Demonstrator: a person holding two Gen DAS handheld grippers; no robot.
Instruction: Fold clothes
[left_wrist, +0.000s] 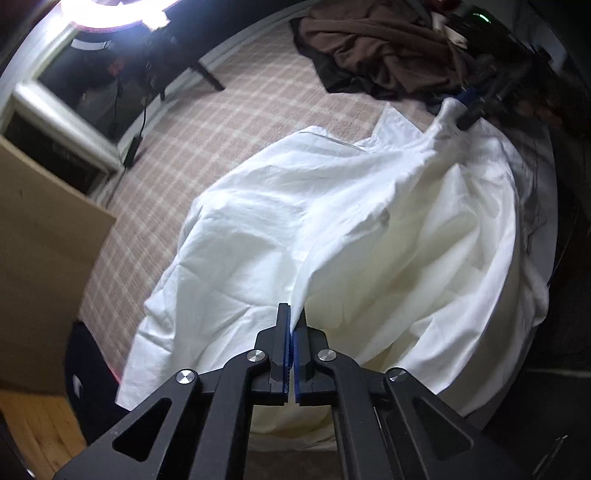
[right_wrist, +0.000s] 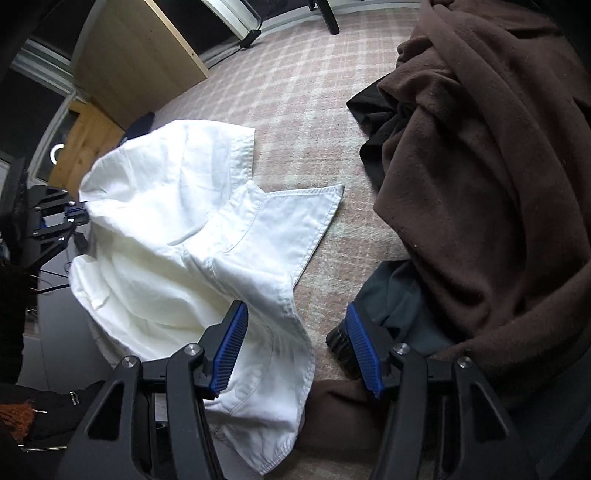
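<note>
A white garment (left_wrist: 351, 221) lies spread on a plaid pink carpet (left_wrist: 240, 92). My left gripper (left_wrist: 293, 314) is shut on a fold of its near edge, with the cloth pinched between the blue pads. In the right wrist view the left gripper (right_wrist: 75, 218) holds the garment (right_wrist: 166, 221) up at its far left corner. My right gripper (right_wrist: 295, 308) stands open. The garment's hem slumps under its left finger (right_wrist: 231, 343) without being pinched. In the left wrist view the right gripper (left_wrist: 467, 109) sits at the garment's far corner.
A heap of brown cloth (right_wrist: 480, 166) lies to the right, over black cloth (right_wrist: 376, 110) and a grey-blue piece (right_wrist: 395, 295). A wooden board (left_wrist: 40, 277) leans at the left. A chair leg (left_wrist: 208, 75) and a cable stand on the carpet's far edge.
</note>
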